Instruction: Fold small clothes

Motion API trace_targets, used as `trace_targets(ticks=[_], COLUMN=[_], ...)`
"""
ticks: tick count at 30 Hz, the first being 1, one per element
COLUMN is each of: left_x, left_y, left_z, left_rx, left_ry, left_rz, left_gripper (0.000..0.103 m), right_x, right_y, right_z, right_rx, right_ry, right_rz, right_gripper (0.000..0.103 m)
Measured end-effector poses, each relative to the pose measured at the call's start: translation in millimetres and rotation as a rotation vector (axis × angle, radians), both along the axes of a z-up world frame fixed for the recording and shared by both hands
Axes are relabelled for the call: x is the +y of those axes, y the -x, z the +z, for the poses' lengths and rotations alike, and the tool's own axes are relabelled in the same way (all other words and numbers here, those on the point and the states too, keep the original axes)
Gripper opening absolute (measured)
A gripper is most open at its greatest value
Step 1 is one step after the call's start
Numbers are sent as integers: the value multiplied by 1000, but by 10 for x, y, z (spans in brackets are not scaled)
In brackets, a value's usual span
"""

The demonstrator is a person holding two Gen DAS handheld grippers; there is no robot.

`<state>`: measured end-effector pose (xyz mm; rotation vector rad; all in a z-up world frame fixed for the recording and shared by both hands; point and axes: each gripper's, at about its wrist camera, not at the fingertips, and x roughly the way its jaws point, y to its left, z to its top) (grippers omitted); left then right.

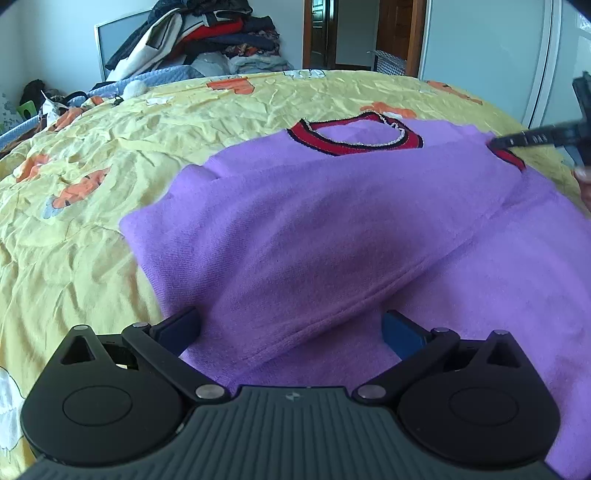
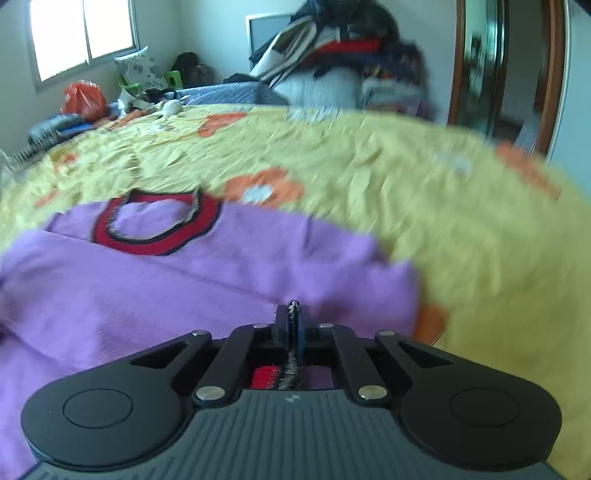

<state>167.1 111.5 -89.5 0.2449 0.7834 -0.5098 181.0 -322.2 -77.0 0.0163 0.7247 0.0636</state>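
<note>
A small purple sweater [image 1: 314,221] with a red and black collar [image 1: 354,136] lies on the yellow bedspread [image 1: 92,184], one sleeve folded across its body. My left gripper [image 1: 291,328] is open, its jaws on either side of a raised fold of the purple fabric near the hem. My right gripper [image 2: 291,314] is shut on the sweater's red and black cuff [image 2: 275,376]; it also shows in the left wrist view [image 1: 495,142] at the cuff on the far right. The sweater [image 2: 184,288] and collar [image 2: 155,225] show blurred in the right wrist view.
A tall pile of clothes [image 1: 207,37] stands at the far end of the bed, and shows in the right wrist view [image 2: 343,59]. A doorway [image 1: 365,33] and a white wardrobe door [image 1: 498,48] are behind. Clutter and an orange bag [image 2: 83,96] sit under the window.
</note>
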Motion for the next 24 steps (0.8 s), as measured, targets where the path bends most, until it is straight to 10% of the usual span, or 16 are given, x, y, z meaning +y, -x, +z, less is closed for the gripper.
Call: trace_targets(ticks=[6, 9, 14, 19, 24], left_x=[73, 131, 61, 572, 542], left_y=[-24, -31, 48, 379, 834], left_z=[63, 77, 38, 177, 123], left_rx=[42, 68, 56, 138, 143], left_ry=[38, 94, -31, 200, 328], left_rz=[29, 59, 93, 145, 115], left_gripper=[103, 103, 103, 101, 102], right_x=[-3, 234, 444, 168, 663], right_y=[21, 358, 369, 765, 1136], right_z=[-5, 77, -210, 17, -49], right_rx=[51, -27, -3, 20, 17], right_ry=[152, 50, 190, 22, -38], right_rz=[-78, 94, 143, 93, 224], right_gripper=[8, 8, 8, 15, 49])
